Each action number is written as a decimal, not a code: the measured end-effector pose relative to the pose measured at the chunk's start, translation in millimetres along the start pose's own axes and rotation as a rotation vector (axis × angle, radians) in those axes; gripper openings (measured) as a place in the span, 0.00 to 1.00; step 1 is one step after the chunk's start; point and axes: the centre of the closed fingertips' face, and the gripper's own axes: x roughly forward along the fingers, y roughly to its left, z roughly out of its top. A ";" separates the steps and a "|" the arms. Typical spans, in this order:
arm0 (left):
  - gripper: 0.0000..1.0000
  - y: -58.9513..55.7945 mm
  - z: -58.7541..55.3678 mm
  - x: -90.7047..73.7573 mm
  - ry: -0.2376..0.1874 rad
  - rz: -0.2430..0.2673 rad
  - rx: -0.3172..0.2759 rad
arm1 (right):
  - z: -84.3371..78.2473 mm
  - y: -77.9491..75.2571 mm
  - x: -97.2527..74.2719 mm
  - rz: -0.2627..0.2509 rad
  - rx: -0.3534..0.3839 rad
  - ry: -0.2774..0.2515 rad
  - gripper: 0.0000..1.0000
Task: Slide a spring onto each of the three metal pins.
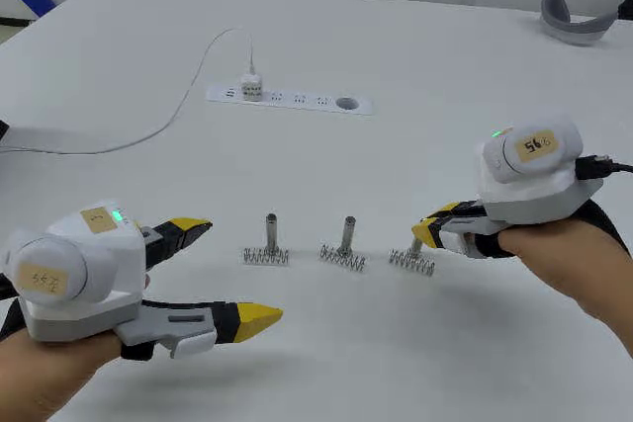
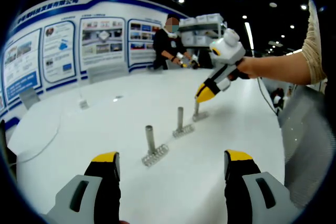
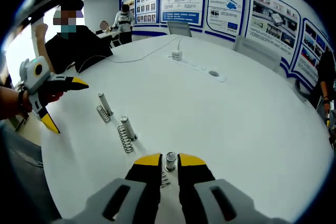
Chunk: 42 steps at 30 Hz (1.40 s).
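At right, end pin (image 3: 170, 158) between narrow right gripper (image 3: 170, 162) fingers; left gripper (image 2: 171, 157) fingers wide.

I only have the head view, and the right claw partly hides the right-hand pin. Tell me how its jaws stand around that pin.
Observer: The right gripper view shows the right claw with jaws narrowly apart and the top of the metal pin between the tips. I cannot tell whether they touch it.
Operator: Now report anyone outside my frame.
Observer: A person in black is beyond the edge of the table, at that view's left.
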 end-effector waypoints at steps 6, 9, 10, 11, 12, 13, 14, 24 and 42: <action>0.83 0.3 0.7 0.2 -0.001 -0.002 0.001 | -5.0 -1.6 -6.0 0.004 -0.004 -0.009 0.15; 0.83 0.3 1.2 0.3 -0.001 -0.003 0.002 | -10.0 -4.8 -7.7 0.008 -0.008 -0.006 0.15; 0.83 0.3 1.2 0.3 -0.001 -0.003 0.003 | -12.2 -5.2 -8.4 0.011 -0.009 -0.005 0.15; 0.83 0.4 1.3 0.4 -0.001 -0.003 0.003 | -13.6 -5.2 -8.7 0.014 -0.011 -0.003 0.15; 0.83 0.5 1.4 0.5 -0.001 -0.003 0.002 | -15.2 -4.7 -9.1 0.020 -0.015 -0.002 0.15; 0.83 0.5 1.5 0.6 -0.002 -0.002 0.002 | -16.1 -3.8 -9.1 0.028 -0.020 -0.001 0.15; 0.83 0.5 1.6 0.6 -0.002 -0.002 0.002 | -16.8 -2.7 -9.3 0.033 -0.027 0.000 0.15; 0.83 0.9 0.8 -0.7 0.001 0.000 0.000 | -29.9 8.6 -0.9 0.129 -0.102 0.035 0.17; 0.83 -0.3 -2.0 -1.9 0.006 0.004 -0.007 | -48.7 12.2 13.5 0.206 -0.176 0.117 0.16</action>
